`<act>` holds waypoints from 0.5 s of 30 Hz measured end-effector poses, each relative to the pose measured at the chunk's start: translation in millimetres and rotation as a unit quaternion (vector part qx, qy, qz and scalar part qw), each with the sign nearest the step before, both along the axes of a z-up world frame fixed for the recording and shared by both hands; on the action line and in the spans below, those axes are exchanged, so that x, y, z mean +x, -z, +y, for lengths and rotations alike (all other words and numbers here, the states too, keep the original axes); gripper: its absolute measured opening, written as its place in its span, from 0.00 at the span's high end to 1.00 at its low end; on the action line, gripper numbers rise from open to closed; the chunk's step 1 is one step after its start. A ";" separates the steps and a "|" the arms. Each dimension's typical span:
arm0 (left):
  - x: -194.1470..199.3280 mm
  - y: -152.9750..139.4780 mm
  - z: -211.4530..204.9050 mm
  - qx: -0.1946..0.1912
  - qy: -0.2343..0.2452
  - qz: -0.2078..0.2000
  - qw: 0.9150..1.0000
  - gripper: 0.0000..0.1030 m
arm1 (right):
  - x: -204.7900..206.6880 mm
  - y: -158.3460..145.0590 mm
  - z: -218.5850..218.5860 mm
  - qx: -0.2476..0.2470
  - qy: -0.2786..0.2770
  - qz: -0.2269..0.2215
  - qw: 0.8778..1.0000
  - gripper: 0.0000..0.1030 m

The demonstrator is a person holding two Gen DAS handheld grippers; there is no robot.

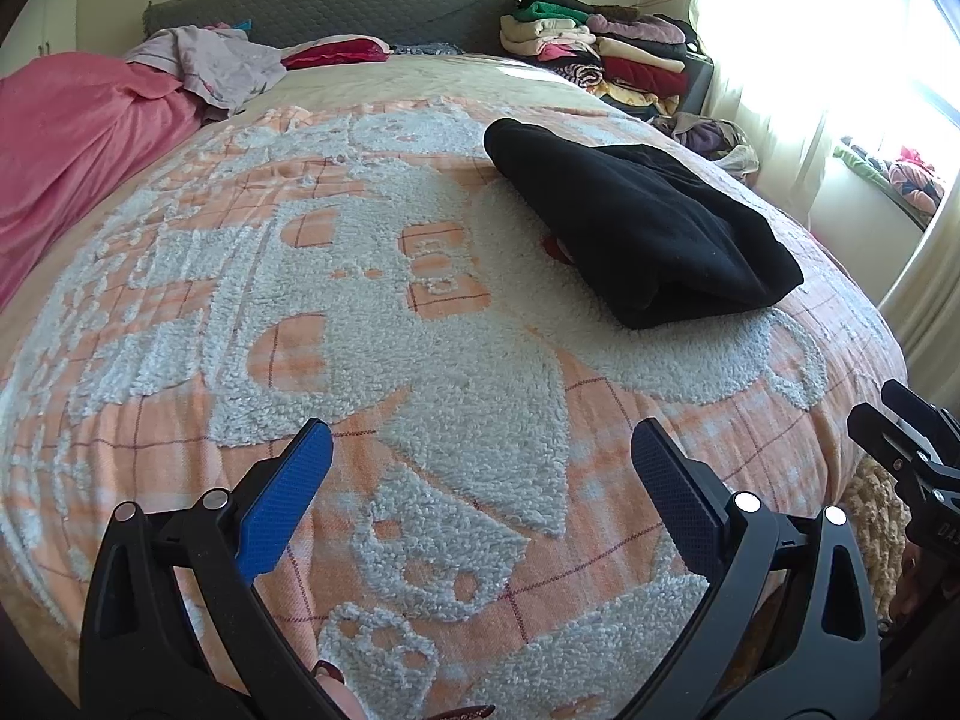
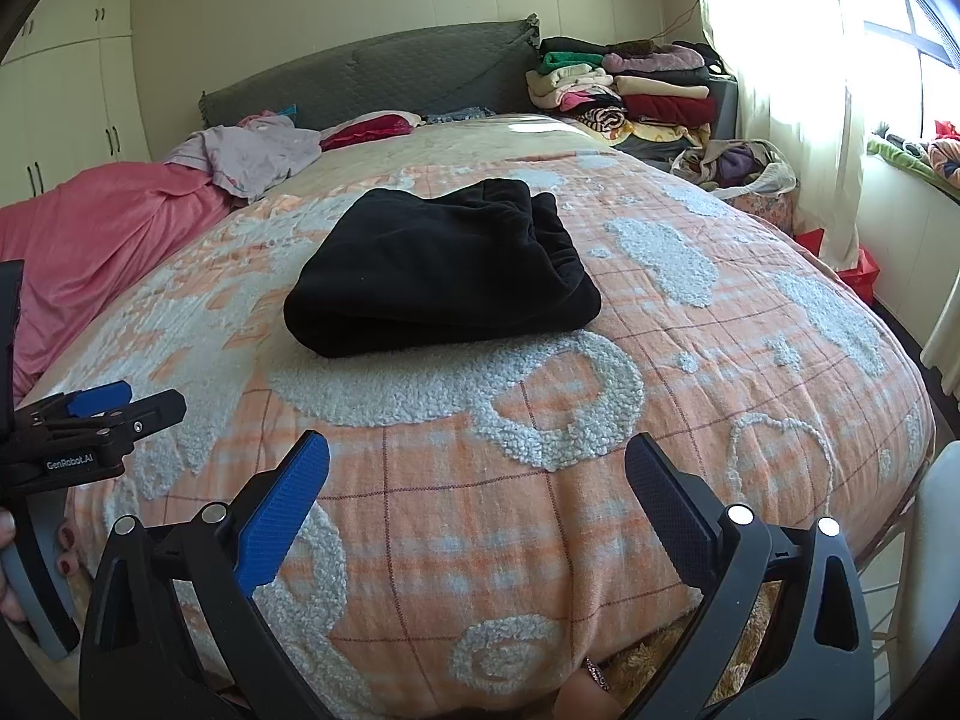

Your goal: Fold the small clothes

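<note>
A black fleece garment (image 1: 636,228) lies folded in a thick bundle on the orange and white bedspread (image 1: 360,300). In the right wrist view the garment (image 2: 444,276) sits ahead at the middle of the bed (image 2: 540,420). My left gripper (image 1: 480,456) is open and empty, above the near part of the bed, well short and left of the garment. My right gripper (image 2: 477,468) is open and empty near the bed's front edge. The left gripper also shows in the right wrist view (image 2: 108,408) at the far left; the right gripper shows in the left wrist view (image 1: 900,432) at the right.
A pink blanket (image 1: 78,138) and a lilac cloth (image 1: 222,60) lie at the bed's left. A stack of folded clothes (image 1: 606,54) stands at the head's right. A grey headboard (image 2: 384,72), a wardrobe (image 2: 60,96) and a curtained window (image 2: 810,60) surround the bed.
</note>
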State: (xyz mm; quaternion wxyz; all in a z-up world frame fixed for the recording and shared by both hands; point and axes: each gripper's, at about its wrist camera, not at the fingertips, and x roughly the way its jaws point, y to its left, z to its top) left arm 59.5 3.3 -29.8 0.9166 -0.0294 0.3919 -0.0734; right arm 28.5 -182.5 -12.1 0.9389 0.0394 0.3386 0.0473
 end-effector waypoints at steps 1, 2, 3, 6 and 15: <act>-0.1 -0.1 0.0 0.000 0.000 0.000 1.000 0.09 | -0.3 -0.1 0.0 0.000 0.001 0.000 1.000 0.04; -0.2 -0.2 -0.3 0.001 0.000 0.000 1.000 0.09 | -0.7 -0.2 0.3 0.000 0.001 0.000 1.000 0.04; -0.2 -0.2 -0.2 0.001 0.000 0.000 1.000 0.09 | -0.9 -0.1 0.8 0.000 0.000 0.000 1.000 0.04; -0.2 -0.5 -0.3 0.001 0.000 0.000 1.000 0.09 | -0.9 -0.1 0.6 0.000 0.000 0.000 1.000 0.04; -0.9 -2.3 1.3 0.003 -0.001 0.000 1.000 0.09 | -1.2 -0.3 0.8 0.000 0.000 -0.001 1.000 0.04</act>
